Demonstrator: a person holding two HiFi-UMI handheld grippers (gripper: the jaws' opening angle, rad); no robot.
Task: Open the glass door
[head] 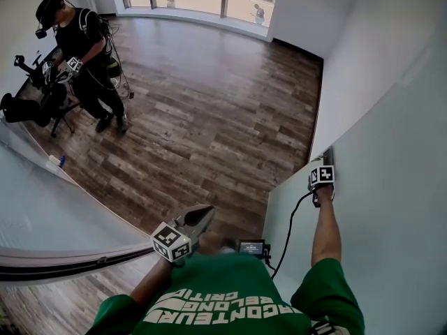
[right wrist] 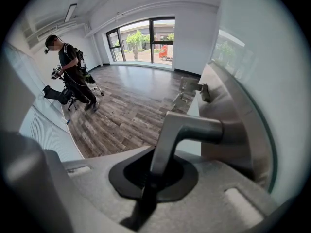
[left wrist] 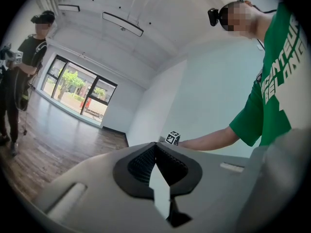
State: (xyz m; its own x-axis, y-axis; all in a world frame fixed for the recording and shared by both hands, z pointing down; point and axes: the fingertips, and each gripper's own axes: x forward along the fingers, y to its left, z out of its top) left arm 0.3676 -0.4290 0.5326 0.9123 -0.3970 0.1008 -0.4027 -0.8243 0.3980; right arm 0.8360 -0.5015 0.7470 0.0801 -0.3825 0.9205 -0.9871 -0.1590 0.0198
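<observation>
The door handle [right wrist: 192, 130] was smooth, satin-finished metal. The floor [head: 209, 117] was matt wood-grain plank. The glass door [head: 391, 222] looked frosted, possibly matt.

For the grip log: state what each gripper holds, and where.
The right gripper is clamped on the brushed-metal lever handle of the glass door, at the lever's bent free end. The left gripper holds nothing.

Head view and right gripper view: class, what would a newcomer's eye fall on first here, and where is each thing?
The right gripper is shut on the metal lever handle of the glass door, at the head view's right side. Across the wood floor, at upper left, a second person in black stands wearing a headset.
</observation>
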